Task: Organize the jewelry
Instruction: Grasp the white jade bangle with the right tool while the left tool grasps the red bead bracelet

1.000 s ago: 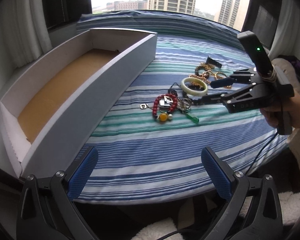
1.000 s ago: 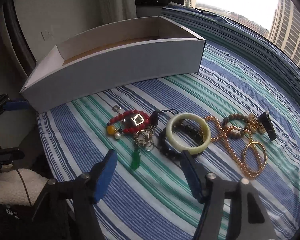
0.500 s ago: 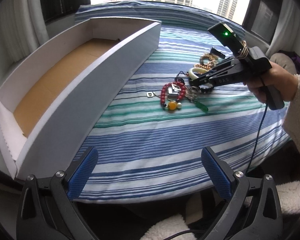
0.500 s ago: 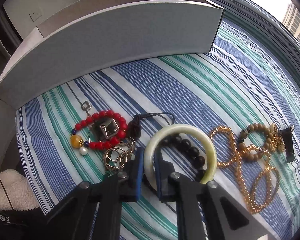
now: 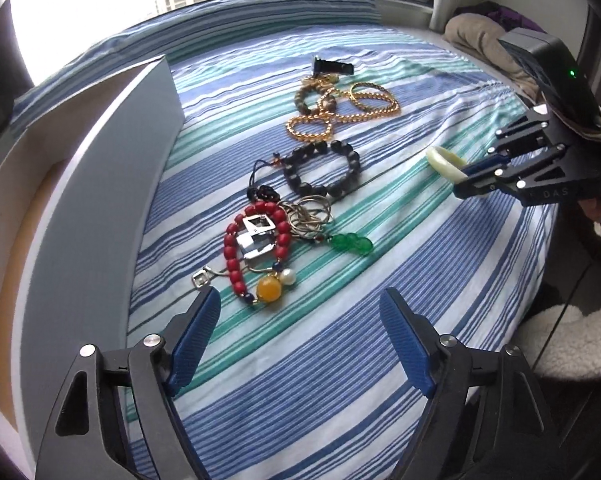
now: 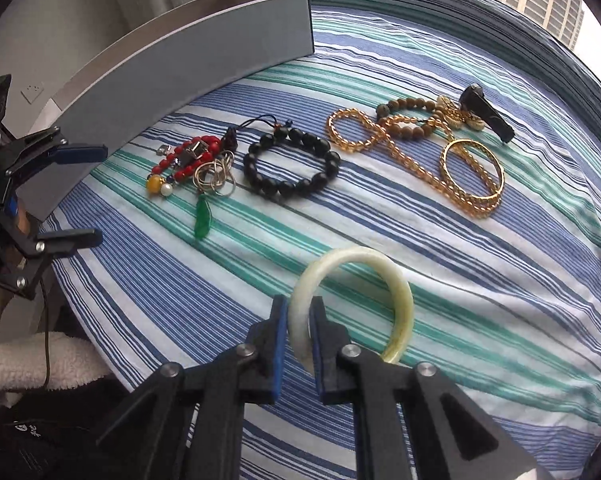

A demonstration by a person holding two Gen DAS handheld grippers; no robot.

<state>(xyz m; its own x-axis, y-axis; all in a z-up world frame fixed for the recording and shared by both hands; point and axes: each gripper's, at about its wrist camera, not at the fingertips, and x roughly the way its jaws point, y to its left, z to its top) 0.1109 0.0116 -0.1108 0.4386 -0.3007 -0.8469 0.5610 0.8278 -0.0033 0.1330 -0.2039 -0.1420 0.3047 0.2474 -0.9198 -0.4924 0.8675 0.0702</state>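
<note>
The right tongs were clamped on the pale jade bangle, held clear of the striped bed, ring standing out ahead of the pads. The long white box, its probable destination, lay far to their left, past the jewelry, its long axis along the bed's edge. The left tongs were nearer it: empty, jaws closing, hovering just short of the red bead bracelet, the box wall beside their left pad.

On the bed: one red bracelet, one cluster of thin rings, one green pendant, one black bead bracelet, one brown bead bracelet, one gold chain, one gold bangle, one black clip.
</note>
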